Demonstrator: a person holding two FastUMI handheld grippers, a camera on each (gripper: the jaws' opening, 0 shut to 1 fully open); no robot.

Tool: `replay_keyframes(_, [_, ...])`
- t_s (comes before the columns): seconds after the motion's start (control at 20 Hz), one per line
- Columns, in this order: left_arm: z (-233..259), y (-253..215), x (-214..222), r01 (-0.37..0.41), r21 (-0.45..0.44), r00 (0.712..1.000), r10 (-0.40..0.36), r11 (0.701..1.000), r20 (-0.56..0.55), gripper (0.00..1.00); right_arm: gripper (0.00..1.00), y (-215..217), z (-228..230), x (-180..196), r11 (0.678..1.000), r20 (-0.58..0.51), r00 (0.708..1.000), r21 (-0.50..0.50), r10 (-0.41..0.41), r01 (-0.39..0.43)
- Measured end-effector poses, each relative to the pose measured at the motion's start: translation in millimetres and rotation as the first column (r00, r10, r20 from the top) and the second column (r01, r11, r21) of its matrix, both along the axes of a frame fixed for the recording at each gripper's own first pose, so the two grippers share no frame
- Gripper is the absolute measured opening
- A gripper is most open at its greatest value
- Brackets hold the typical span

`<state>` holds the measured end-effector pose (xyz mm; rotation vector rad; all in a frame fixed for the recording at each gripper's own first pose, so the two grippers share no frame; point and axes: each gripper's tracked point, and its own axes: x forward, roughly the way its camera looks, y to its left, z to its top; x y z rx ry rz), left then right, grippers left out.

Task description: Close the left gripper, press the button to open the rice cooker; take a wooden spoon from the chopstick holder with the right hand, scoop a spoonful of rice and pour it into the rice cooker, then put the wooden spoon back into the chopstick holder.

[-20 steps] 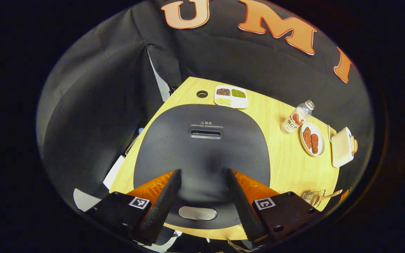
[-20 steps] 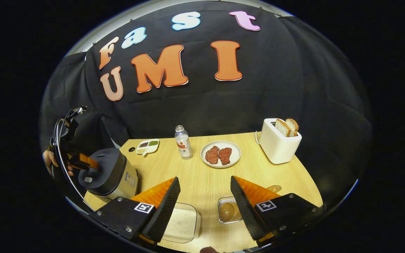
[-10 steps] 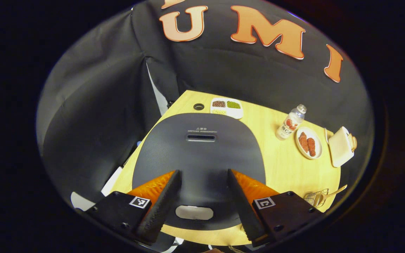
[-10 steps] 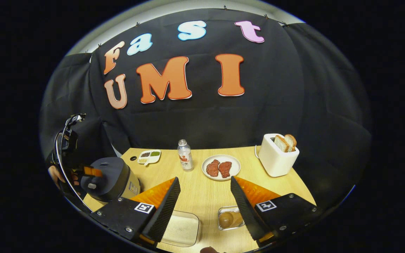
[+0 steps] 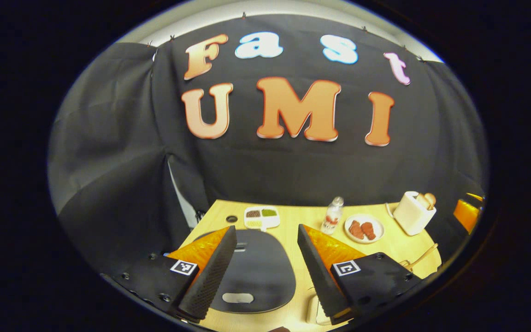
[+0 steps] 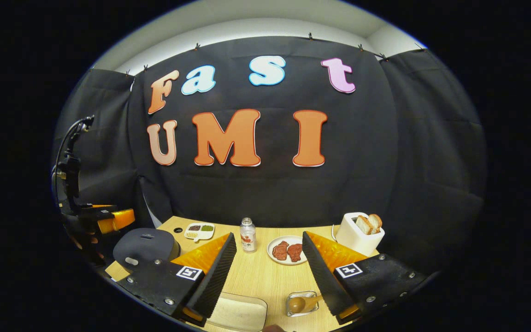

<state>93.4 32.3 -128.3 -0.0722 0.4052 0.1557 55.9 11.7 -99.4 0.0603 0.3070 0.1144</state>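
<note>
Both the left gripper [image 5: 265,244] and the right gripper [image 6: 269,251] stand spread and empty above the pale wood-grain table [image 6: 265,276], the rounded dark rice cooker [image 5: 254,272] with lid down under the left one, and the wooden spoon [image 6: 303,303] resting in the clear chopstick holder [image 6: 314,310] beside the right finger.

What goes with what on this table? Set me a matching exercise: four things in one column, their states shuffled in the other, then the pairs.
Things:
1. white toaster
2. round white plate
3. dark grey rice cooker
4. clear chopstick holder

States:
A. shut
B. holds two bread slices
C. bears two pieces of red meat
D. holds a wooden spoon

Pairs: 1-B, 2-C, 3-A, 4-D
</note>
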Motion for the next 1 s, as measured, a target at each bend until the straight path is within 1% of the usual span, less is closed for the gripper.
replay_keyframes(0.15, [36.4,-4.0,-5.2,0.043,0.017,0.989,-0.045,0.999,0.138,0.91,0.90,7.9,25.8,-1.2,1.000,0.070,0.998,-0.021,0.001,0.000])
replay_keyframes(0.2, [45.1,-6.3,-6.9,0.056,0.028,0.983,-0.060,0.998,0.173,0.92,0.90,10.5,33.7,-2.1,1.000,0.090,0.996,-0.027,0.002,0.000])
replay_keyframes(0.25, [53.3,-9.2,-8.5,0.070,0.039,0.975,-0.076,0.997,0.208,0.90,0.90,12.1,41.4,-3.1,1.000,0.112,0.994,-0.031,0.002,0.001])
replay_keyframes(0.35, [61.6,-15.5,-13.7,0.090,0.045,0.962,-0.098,0.995,0.254,0.91,0.90,13.9,56.2,-4.4,0.999,0.160,0.987,-0.041,0.000,0.006])
replay_keyframes(0.4, [63.0,-16.5,-16.0,0.096,0.048,0.957,-0.105,0.994,0.270,0.91,0.85,13.7,61.9,-4.9,0.999,0.181,0.983,-0.046,0.000,0.009])
replay_keyframes(0.45, [64.3,-18.6,-18.3,0.106,0.055,0.952,-0.117,0.993,0.283,0.91,0.90,15.3,67.1,-5.5,0.999,0.202,0.979,-0.050,0.003,0.007])
replay_keyframes(0.65, [62.6,-25.4,-30.3,0.129,0.093,0.935,-0.152,0.987,0.319,0.91,0.90,12.4,82.4,-9.8,0.999,0.269,0.963,-0.048,0.008,0.006])
replay_keyframes(0.75, [62.8,-27.2,-34.9,0.133,0.095,0.930,-0.157,0.987,0.333,0.90,0.90,10.1,86.1,-9.5,0.999,0.294,0.956,-0.040,0.011,0.000])
replay_keyframes(0.85, [65.5,-28.5,-36.3,0.137,0.086,0.922,-0.159,0.987,0.352,0.91,0.90,8.2,86.8,-10.9,0.999,0.310,0.951,-0.035,0.018,-0.007])
replay_keyframes(1.0, [64.9,-26.5,-39.6,0.128,0.077,0.920,-0.148,0.989,0.364,0.90,0.90,5.6,84.2,-8.8,0.999,0.316,0.949,-0.040,0.020,-0.008])
